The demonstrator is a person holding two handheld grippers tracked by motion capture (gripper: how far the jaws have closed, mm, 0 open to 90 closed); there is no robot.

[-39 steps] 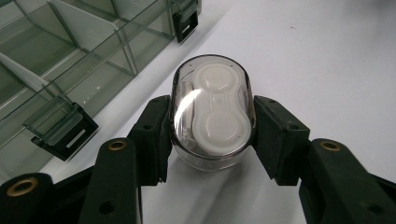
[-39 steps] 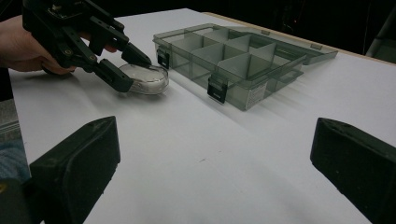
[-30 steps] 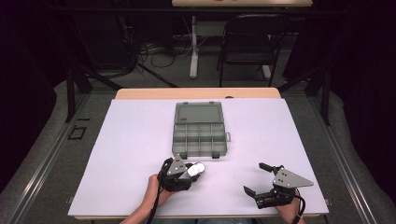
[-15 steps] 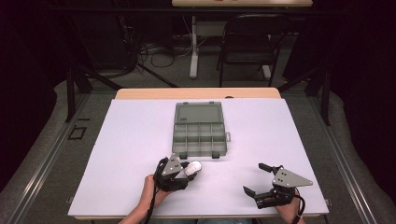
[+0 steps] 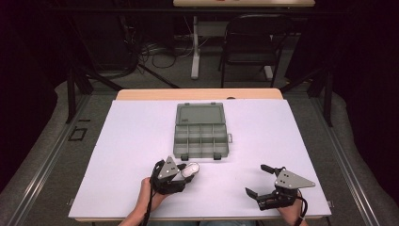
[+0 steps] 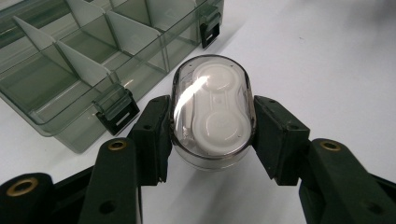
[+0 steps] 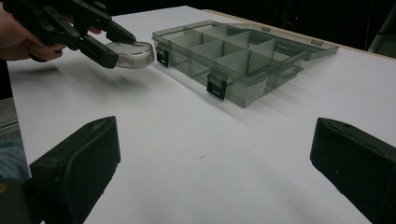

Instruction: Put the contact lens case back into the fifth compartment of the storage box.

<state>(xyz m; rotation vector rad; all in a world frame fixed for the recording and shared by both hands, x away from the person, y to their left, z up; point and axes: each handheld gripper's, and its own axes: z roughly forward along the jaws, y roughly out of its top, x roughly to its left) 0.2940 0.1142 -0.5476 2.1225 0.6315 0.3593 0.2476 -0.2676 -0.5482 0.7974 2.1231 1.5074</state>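
Clear oval case (image 6: 212,112) with white insert — clamped between the left gripper (image 5: 181,173) pads, held just off the near edge of the open compartment box (image 5: 200,136), mid-tabletop (image 5: 131,141). Right gripper (image 5: 263,181) near the front right corner — jaws wide apart, nothing between them

Left claw (image 5: 188,172) with the clear oval case (image 5: 190,170) clamped in it shifted slightly since a second ago: a touch toward the person's edge of the table (image 5: 131,141) and marginally left, away from the compartment box (image 5: 200,132). Small move.
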